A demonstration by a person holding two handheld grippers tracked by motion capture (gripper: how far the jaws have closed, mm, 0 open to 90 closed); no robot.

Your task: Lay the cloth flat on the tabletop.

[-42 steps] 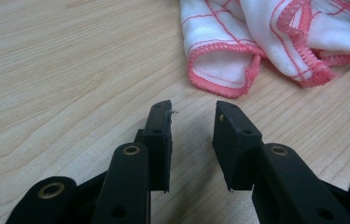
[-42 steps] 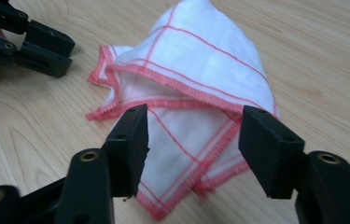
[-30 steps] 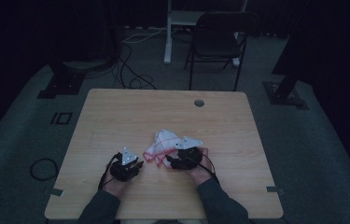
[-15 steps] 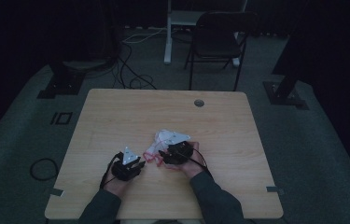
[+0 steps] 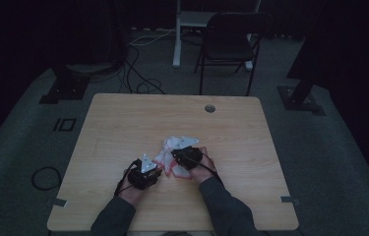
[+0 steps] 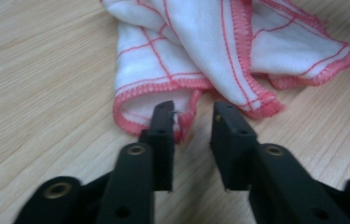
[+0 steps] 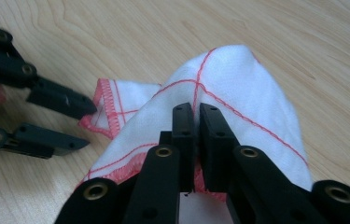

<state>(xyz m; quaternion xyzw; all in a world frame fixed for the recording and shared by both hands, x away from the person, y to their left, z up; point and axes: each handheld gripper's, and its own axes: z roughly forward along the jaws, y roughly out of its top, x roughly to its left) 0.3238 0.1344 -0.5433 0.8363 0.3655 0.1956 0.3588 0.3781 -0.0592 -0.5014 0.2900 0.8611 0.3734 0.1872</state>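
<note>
High view: a wooden table point(image 5: 123, 123) occupies the centre of the frame, and a white cloth with red stitched edges and red grid lines point(image 5: 172, 152) lies crumpled just below the middle of the tabletop. The person's forearms enter from the bottom edge. The left gripper point(image 5: 158, 170) sits at the cloth's lower left edge; the right gripper point(image 5: 174, 155) rests on the cloth itself, at centre. A black chair point(image 5: 231, 42) stands beyond the table at the upper centre of the frame, with cables point(image 5: 140, 73) on the floor to its left.

Left gripper view: the two black jaws rise from the bottom of the frame with a clear gap between them, having just been closing. A red-hemmed corner of the cloth point(image 6: 177, 112) lies at the tip of the left-hand jaw, and the jaws are not clamped on it.

Right gripper view: the jaws have just closed and stand pressed together at centre frame, pinching a raised fold of the cloth point(image 7: 238, 84), which drapes over them like a tent. The left gripper point(image 7: 85, 121) appears at the left edge, jaws parted, tips at the cloth's hem.
</note>
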